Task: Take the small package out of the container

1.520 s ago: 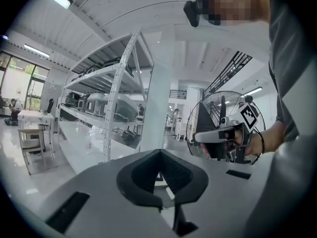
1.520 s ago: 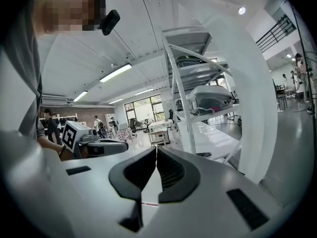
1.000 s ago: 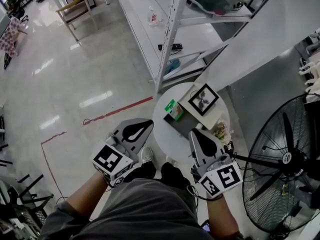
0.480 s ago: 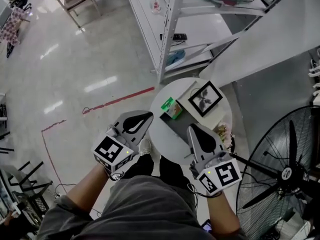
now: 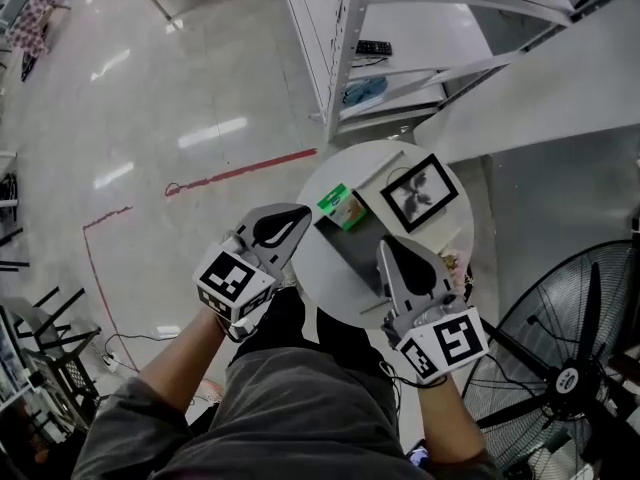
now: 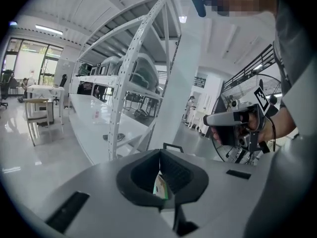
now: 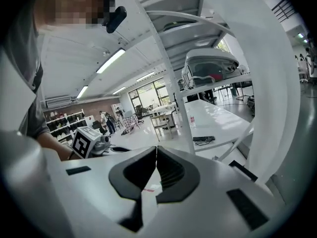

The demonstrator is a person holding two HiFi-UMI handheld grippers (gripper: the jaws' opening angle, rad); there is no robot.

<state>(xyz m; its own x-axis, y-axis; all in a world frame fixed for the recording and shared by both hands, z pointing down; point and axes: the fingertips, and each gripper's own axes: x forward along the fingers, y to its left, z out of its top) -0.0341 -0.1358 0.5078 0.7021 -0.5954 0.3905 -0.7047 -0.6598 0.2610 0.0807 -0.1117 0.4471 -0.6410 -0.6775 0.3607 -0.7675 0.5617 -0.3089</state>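
The person holds both claws out in front of their body, side by side, each tipped a little down toward a round white bench (image 5: 322, 273).

The left claw (image 5: 303, 210) has its two jaws pressed together with nothing pinched. Its tip is at the left edge of the bench. The right claw (image 5: 383, 242) is pressed together too, and it holds nothing. Its tip hangs over the near part of the bench. Each claw has a cube with black and white squares at its back, close to the person's arms.

The small package (image 5: 342, 206) is green and white. It sits at the far end of the gray container (image 5: 350, 253) on the bench, just past the left claw's tip. From above I cannot tell if it is down inside or resting on the edge. In the left gripper view the small package (image 6: 159, 185) peeks through the gap under the closed jaws.

A black picture frame (image 5: 420, 190) lies on the far right side of the bench, and a small bunch of pale flowers (image 5: 452, 264) lies by the right edge.

Behind the bench stands a white shelf rack (image 5: 345, 58) with a black remote (image 5: 373, 47) on it. A big black fan (image 5: 568, 378) stands to the right. The floor (image 5: 150, 118) is shiny and pale, with a thin red line (image 5: 240, 171) across it.
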